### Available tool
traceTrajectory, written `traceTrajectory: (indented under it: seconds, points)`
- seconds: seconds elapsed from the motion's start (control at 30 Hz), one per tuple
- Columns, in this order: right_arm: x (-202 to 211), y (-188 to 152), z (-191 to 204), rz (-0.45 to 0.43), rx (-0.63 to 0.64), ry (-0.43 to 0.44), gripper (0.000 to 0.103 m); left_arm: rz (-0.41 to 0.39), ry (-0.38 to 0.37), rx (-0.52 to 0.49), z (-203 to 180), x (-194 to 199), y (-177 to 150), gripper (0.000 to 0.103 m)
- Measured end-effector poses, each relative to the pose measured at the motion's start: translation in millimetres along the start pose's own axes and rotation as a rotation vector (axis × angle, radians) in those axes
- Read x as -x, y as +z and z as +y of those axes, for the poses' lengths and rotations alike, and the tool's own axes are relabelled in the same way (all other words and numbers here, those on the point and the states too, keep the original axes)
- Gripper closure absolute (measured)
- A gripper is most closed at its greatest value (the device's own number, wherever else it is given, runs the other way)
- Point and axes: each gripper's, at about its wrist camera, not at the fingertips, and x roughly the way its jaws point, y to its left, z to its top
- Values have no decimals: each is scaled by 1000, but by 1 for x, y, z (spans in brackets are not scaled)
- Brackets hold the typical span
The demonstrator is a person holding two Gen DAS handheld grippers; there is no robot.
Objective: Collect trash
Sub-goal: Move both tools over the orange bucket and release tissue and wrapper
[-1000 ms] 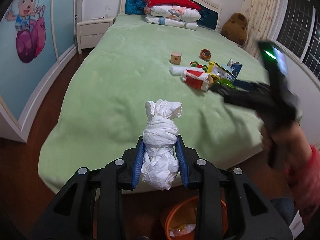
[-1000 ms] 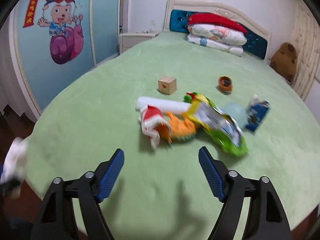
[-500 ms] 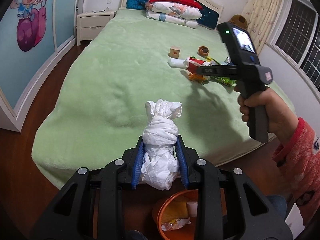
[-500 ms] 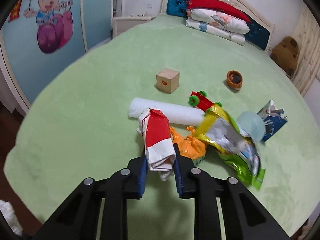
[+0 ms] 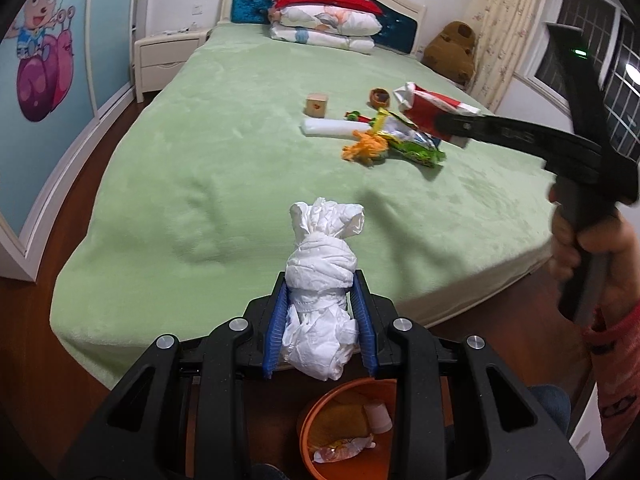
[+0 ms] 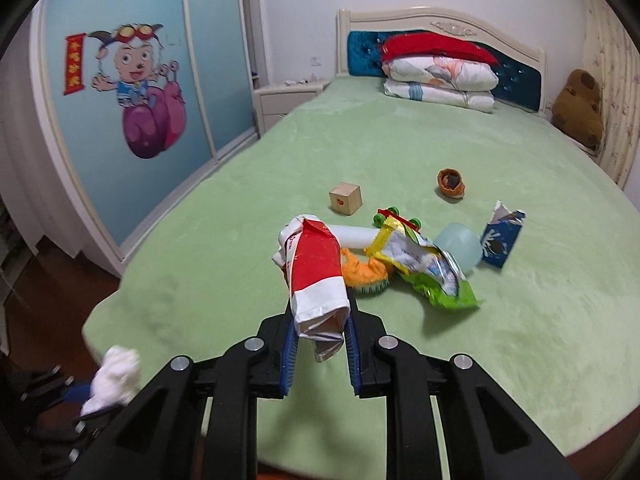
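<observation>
Even indoor light, soft shadows on the bed (image 5: 224,168), fisheye-curved dark corners, right edge motion-blurred.

Your left gripper (image 5: 320,320): clamped on a white tissue wad (image 5: 322,280). Below it: orange bin (image 5: 316,420) holding scraps. Your right gripper (image 5: 448,124): pinching a red-and-white wrapper (image 5: 428,106) above the green bed (image 5: 200,160), near a wooden cube (image 5: 317,105).

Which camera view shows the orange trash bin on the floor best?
The left wrist view. There the orange trash bin sits on the floor below the left gripper, whose jaws hold a wad of white paper; its rim and some trash inside are visible. The right wrist view does not show the bin at all.
</observation>
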Motion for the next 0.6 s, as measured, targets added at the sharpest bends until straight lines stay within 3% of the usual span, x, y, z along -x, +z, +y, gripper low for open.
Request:
traceTrajectory:
  seconds: [0.37, 0.6]
  points:
    - [66, -86, -5, 74, -23, 66, 83, 59, -26, -71, -27, -6, -19, 73]
    - [54, -169, 0, 230, -63, 95, 82, 226, -44, -150, -47, -40, -73, 73]
